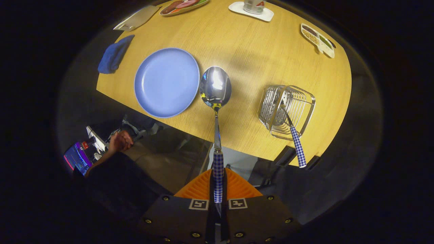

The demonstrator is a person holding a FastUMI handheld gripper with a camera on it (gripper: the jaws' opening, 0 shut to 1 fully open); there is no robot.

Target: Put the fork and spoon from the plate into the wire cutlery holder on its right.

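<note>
Gripper view: I'm looking down from above a round wooden table point(251, 61), along the two fingers.
Gripper point(217, 189): I see both fingers pressed together on the checked blue-and-white handle of the spoon point(216, 88), so it is grasping the spoon.
Spoon: it stands out straight ahead of the fingers, steel bowl furthest away, hanging above the table between the plate and the holder and touching neither, as far as I can judge.
Plate point(166, 82): a plain blue plate, left of the spoon's bowl and just beside it, with nothing lying on it.
Wire cutlery holder point(287, 110): a steel wire basket near the table's near edge, right of the spoon and well apart from the plate.
Fork point(292, 128): already in the holder, head down inside the wires, its checked handle leaning out over the holder's near rim toward me. I take it for the fork, though the tines are hard to make out through the wires.
Blue cloth point(113, 56): bunched at the table's left edge, beyond the plate.
Far side: a divided tray point(318, 40) with food on the right, and a white coaster point(251, 13) with a container standing on it.
Person: a hand point(120, 141) and dark sleeve below the table, left of the fingers.
</note>
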